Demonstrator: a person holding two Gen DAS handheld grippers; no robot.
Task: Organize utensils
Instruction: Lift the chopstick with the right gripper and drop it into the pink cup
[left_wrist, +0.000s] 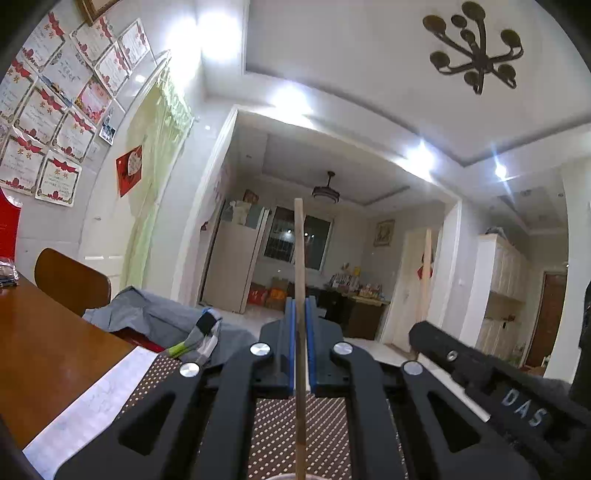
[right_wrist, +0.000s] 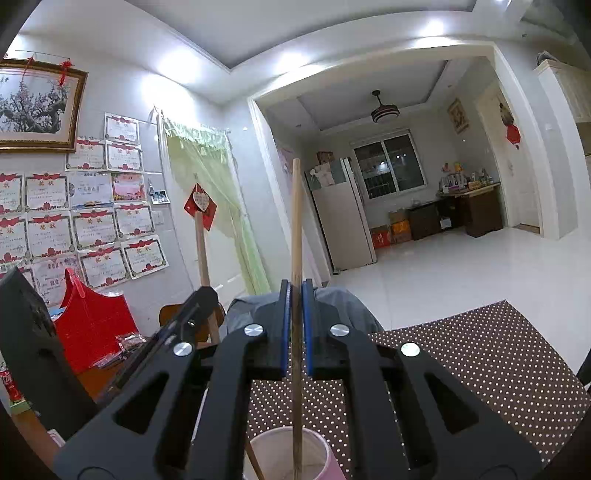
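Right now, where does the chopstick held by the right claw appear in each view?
Left wrist: chopstick right of centre, upright against the pale door.
Right wrist: chopstick dead centre, upright.
Shared landmark: ceiling fan in the far room.

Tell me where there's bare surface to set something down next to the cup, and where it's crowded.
Right wrist view: the dotted mat lies bare to the right of the pink cup, out to its far edge by the white floor. Left wrist view: bare brown table beside the mat's white border. Crowded: the red basket and packets on the left, and the grey cloth behind the mat.
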